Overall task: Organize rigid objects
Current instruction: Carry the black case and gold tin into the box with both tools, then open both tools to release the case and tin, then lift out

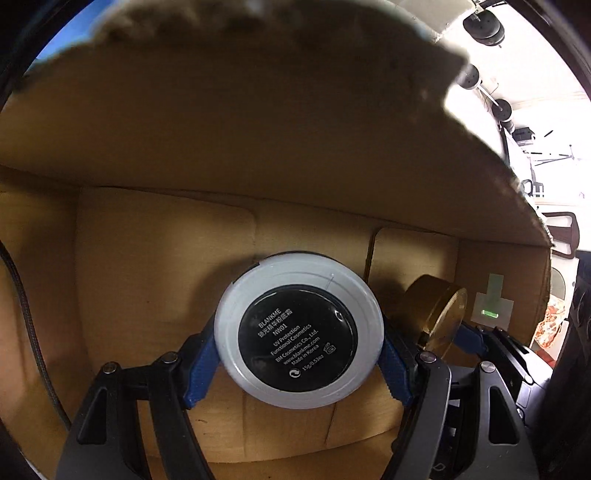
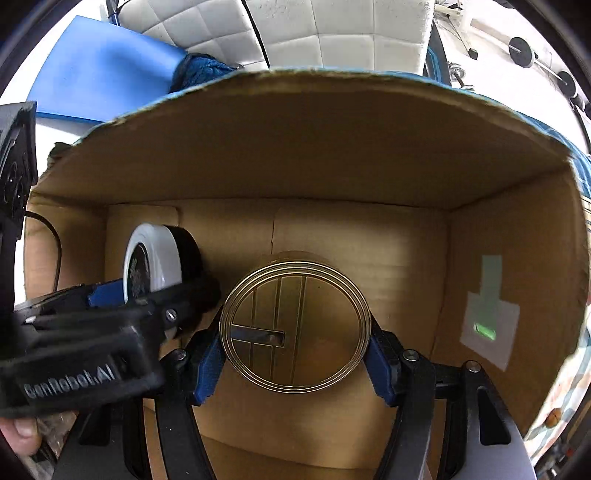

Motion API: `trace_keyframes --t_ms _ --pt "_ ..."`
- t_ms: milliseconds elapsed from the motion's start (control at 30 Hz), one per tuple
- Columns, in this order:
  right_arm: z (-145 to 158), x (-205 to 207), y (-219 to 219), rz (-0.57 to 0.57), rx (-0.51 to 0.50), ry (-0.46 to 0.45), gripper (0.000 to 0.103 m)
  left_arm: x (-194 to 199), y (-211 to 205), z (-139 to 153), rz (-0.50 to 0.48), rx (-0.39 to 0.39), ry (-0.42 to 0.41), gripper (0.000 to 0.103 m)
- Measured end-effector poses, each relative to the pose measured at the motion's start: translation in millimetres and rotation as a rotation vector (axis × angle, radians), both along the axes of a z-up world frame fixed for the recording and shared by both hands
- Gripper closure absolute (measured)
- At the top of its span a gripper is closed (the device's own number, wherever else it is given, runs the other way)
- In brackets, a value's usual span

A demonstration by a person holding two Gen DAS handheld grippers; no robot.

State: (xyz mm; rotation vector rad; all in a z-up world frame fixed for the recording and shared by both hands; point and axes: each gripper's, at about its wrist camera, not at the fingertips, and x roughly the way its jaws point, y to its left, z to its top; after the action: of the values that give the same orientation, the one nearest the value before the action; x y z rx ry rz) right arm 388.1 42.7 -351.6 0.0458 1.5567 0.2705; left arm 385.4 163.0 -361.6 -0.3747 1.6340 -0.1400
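My left gripper [image 1: 298,345] is shut on a round white compact [image 1: 298,328] with a black label, held inside a cardboard box [image 1: 166,229]. My right gripper [image 2: 295,343] is shut on a round gold compact [image 2: 295,326], held inside the same box [image 2: 369,236]. In the right wrist view the white compact [image 2: 155,258] and the left gripper [image 2: 122,295] sit to the left of the gold one. In the left wrist view the gold compact [image 1: 439,314] shows edge-on at the right. Both compacts hang above the box floor.
The box's far flap [image 2: 314,140] rises behind. A pale tape patch [image 2: 491,314] with a green mark is on the right wall. A blue pad [image 2: 99,74] and a white quilted cushion [image 2: 332,33] lie beyond the box.
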Motion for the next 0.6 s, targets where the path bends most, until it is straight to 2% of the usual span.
trace_keyframes --t_ms 333,467,600 --pt "-17.6 7.7 0.6 0.02 -0.014 0.049 0.034 -0.4 -5.0 1.2 0.011 0.005 0.037 0.026" --pt "-16.9 9.6 -2.5 -0.001 -0.032 0.067 0.02 -5.2 -3.1 9.6 0.008 0.018 0.048 0.026" --pt "-13.7 -2.9 -6.0 -0.029 -0.035 0.092 0.017 -13.9 -5.4 30.8 -0.006 0.104 0.008 0.017"
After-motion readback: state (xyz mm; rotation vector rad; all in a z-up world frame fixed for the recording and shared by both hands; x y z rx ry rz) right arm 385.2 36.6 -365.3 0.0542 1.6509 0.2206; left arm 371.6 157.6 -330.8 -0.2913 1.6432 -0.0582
